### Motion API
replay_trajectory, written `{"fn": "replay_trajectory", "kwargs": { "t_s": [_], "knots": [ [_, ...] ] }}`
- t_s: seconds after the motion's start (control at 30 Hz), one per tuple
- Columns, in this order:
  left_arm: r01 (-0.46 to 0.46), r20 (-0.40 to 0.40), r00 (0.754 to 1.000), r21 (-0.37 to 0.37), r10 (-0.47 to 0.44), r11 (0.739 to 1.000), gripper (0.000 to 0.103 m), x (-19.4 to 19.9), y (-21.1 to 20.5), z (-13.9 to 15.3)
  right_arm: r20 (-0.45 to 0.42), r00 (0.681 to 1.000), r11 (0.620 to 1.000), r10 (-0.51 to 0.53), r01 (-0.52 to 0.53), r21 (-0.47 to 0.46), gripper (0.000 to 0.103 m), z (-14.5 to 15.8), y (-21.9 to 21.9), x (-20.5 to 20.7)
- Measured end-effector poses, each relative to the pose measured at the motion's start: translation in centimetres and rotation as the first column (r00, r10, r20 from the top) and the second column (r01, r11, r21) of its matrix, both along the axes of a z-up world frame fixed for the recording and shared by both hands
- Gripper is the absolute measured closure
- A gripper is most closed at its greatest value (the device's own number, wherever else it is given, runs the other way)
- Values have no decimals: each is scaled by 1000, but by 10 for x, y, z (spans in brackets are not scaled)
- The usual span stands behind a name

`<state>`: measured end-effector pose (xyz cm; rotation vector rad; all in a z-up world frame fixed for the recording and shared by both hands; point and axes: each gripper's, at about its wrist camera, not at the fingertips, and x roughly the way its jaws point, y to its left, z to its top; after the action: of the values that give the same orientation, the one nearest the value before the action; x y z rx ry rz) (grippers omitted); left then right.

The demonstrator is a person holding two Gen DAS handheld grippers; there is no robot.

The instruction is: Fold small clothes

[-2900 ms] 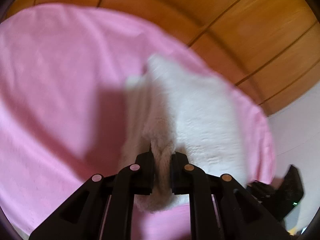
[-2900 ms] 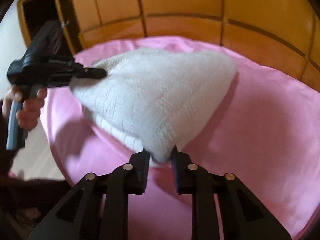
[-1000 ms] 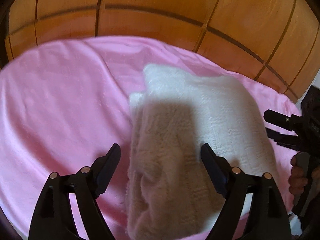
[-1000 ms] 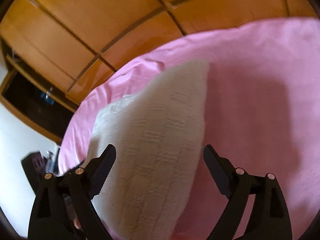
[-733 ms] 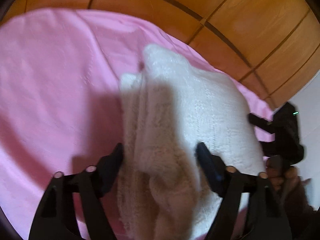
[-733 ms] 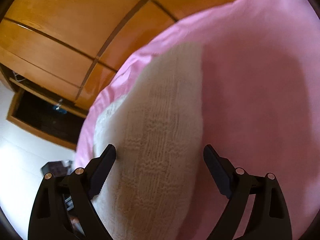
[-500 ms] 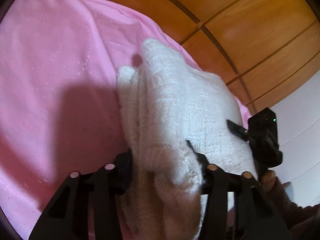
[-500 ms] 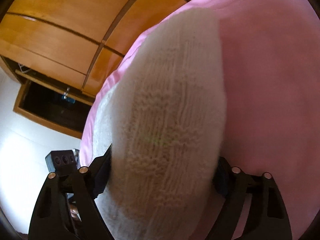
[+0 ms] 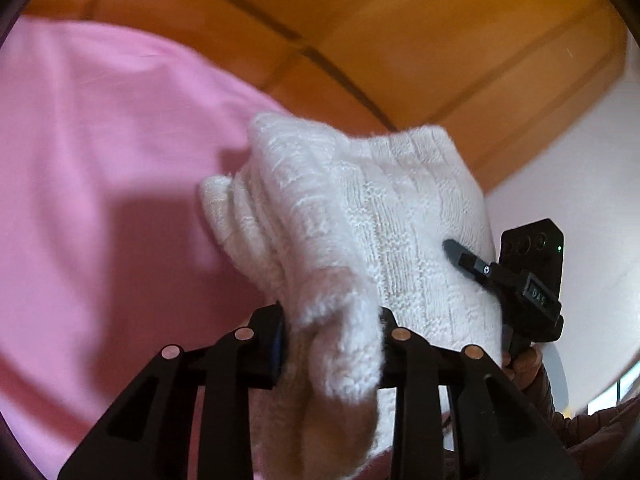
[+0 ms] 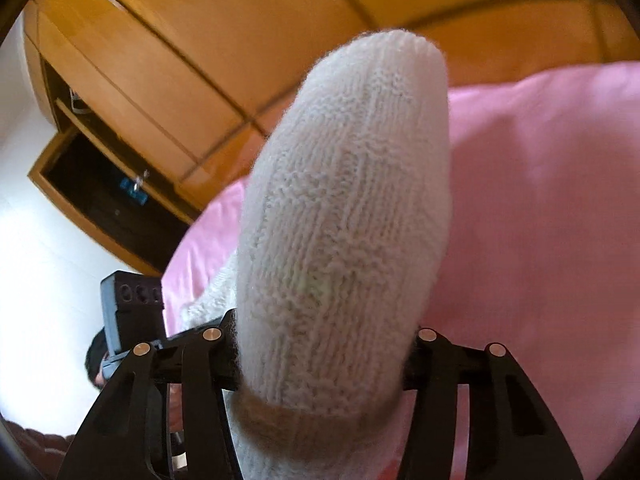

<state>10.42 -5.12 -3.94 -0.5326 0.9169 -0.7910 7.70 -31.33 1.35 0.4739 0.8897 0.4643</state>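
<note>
We have both grippers clamped on the white knitted garment (image 9: 360, 216), a folded bundle raised above the pink sheet (image 9: 100, 160). Our left gripper (image 9: 332, 340) pinches a thick fold at the near end, fingers narrowed around the wool. Our right gripper (image 10: 324, 356) grips the other side, its fingers pressed into a bulky roll of knit (image 10: 344, 200) that fills the gap between them. In the right view the bundle's long axis runs away from us, its rounded end pointing toward the wooden cupboard doors (image 10: 200, 40) behind. In the left view the right gripper (image 9: 460, 256) bites the far right edge.
</note>
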Motion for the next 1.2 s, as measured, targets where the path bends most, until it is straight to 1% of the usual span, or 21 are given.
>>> {"fn": "replay_trajectory", "kwargs": {
  "t_s": [0.17,0.23,0.33,0.43,0.47,0.5,0.53,0.6,0.63,0.7,0.8,0.87,0.9,0.97,1.0,1.03,1.07,1.1,1.13,1.17,1.2],
  "knots": [
    [172,62,983,43,-174,984,75,25,-115,27,77,987,988,-144,147,-44,53,36,-89,-31],
    [240,68,967,72,-245,968,75,35,-169,32,85,976,977,-200,205,-60,53,42,-124,-39],
    [300,46,950,119,-307,946,75,48,-229,25,65,952,951,-298,302,-64,52,39,-183,-49],
    [348,-12,934,250,-357,903,76,58,-290,-1,-2,920,917,-391,390,-84,49,14,-236,-57],
    [366,-30,926,326,-377,872,75,53,-311,-15,-40,900,897,-433,426,-117,48,-2,-251,-61],
    [360,-31,926,366,-376,858,73,50,-319,-23,-81,882,880,-464,447,-162,44,-20,-262,-66],
    [350,-21,928,381,-371,856,70,49,-326,-26,-106,872,872,-477,455,-180,34,-30,-266,-68],
    [334,-25,936,381,-352,862,67,51,-328,-23,-130,832,840,-540,521,-153,20,-52,-282,-82],
    [321,-16,939,394,-342,861,65,50,-327,-17,-128,816,826,-563,551,-120,18,-52,-286,-90],
    [300,16,942,415,-336,859,64,33,-322,-7,-116,808,816,-577,568,-105,18,-44,-288,-94],
    [244,79,949,424,-304,872,63,31,-318,11,-28,788,777,-615,599,-196,18,-12,-280,-108],
    [203,138,947,443,-290,873,63,22,-310,18,60,772,740,-633,626,-246,22,16,-270,-120],
    [190,147,946,467,-287,864,63,22,-314,19,92,772,733,-629,628,-261,28,28,-264,-126],
    [168,136,951,528,-278,832,61,25,-323,10,146,782,719,-606,617,-321,36,45,-249,-129],
    [164,120,956,540,-269,826,61,28,-326,6,171,787,707,-592,610,-359,39,48,-241,-127],
    [160,103,961,544,-255,823,58,29,-323,-1,191,797,692,-574,596,-407,47,50,-234,-123],
    [150,89,968,542,-233,827,55,32,-321,-8,179,805,688,-566,581,-435,51,44,-225,-117],
    [140,92,970,542,-224,829,54,34,-323,-12,137,812,702,-568,564,-435,60,28,-212,-105],
    [119,109,971,554,-214,824,52,35,-322,-15,89,820,721,-565,543,-430,60,12,-208,-100],
    [114,114,971,555,-211,824,50,34,-320,-16,76,830,697,-553,510,-504,60,-9,-195,-92],
    [111,113,972,553,-206,826,50,35,-318,-18,115,838,644,-533,491,-587,59,-22,-178,-91]
  ]
}}
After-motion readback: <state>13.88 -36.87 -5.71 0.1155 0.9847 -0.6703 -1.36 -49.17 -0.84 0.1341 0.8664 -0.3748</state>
